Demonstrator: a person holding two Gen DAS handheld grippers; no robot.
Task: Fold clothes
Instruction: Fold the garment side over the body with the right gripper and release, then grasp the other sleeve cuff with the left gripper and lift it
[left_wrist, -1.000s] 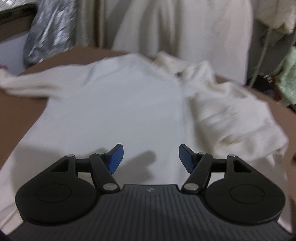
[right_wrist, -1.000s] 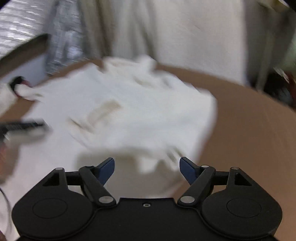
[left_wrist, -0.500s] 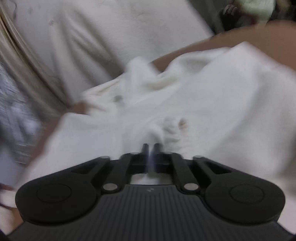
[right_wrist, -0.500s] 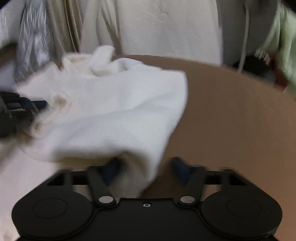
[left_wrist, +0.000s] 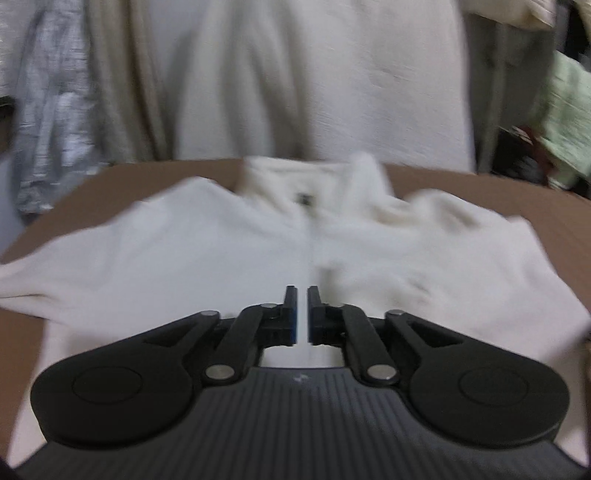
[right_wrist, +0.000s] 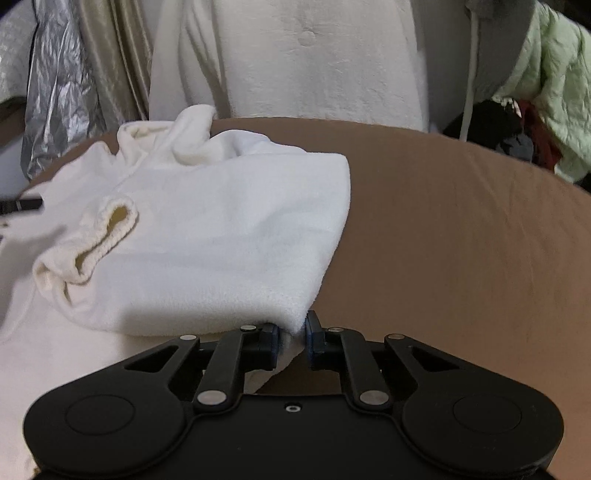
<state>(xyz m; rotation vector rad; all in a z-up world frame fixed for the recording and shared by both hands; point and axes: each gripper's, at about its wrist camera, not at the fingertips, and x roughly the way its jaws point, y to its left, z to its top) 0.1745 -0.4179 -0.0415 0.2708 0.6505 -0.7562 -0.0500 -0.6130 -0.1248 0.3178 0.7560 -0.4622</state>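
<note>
Right gripper (right_wrist: 291, 334) clamped on folded edge of white sweater (right_wrist: 207, 236), lying on brown table (right_wrist: 461, 229); bare tabletop to the right. Left gripper (left_wrist: 302, 314) nearly closed over sweater middle, grip unclear; collar (left_wrist: 306, 184) blurred.

Ahead and to the right of the right tool (right_wrist: 291, 334), the brown counter (right_wrist: 461, 229) is lying bare up to its far edge. To that tool's left, the folded white fleece (right_wrist: 221, 229) is bulking up as a raised hump. Ahead of the left tool (left_wrist: 302, 314), the fleece is spreading flat. Hanging pale curtains (right_wrist: 295, 59) are closing off the far edge.
</note>
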